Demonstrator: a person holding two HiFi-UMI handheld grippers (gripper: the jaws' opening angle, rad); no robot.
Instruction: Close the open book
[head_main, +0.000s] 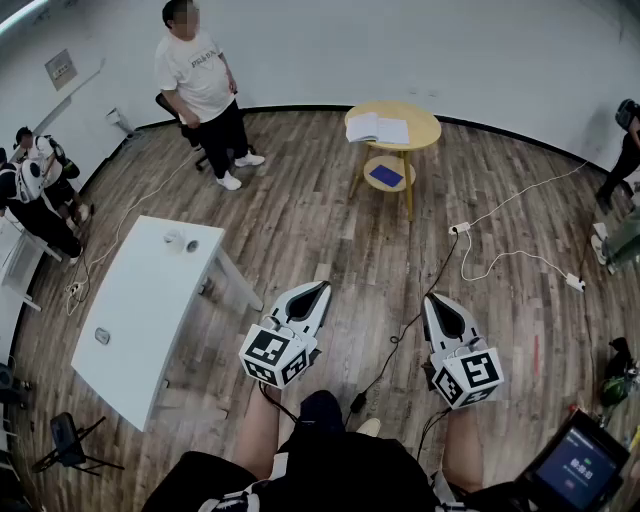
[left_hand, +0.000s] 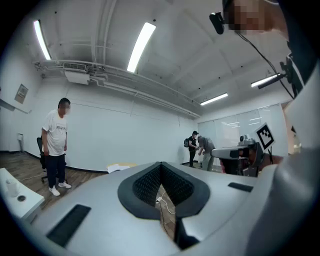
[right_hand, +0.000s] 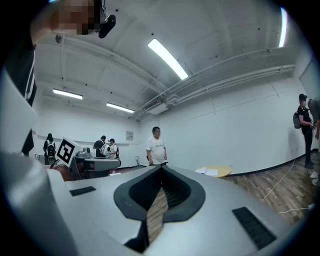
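Note:
The open book lies with white pages up on a round yellow table at the far side of the room. It shows small in the left gripper view and in the right gripper view. My left gripper and right gripper are held level side by side over the wooden floor, well short of the table. Both point toward it. The left gripper is shut with nothing between its pads. The right gripper is shut and empty too.
A white rectangular table stands to the left. A person in a white T-shirt stands at the back left by a chair. White cables and a power strip lie on the floor ahead on the right. A blue item rests on the yellow table's lower shelf.

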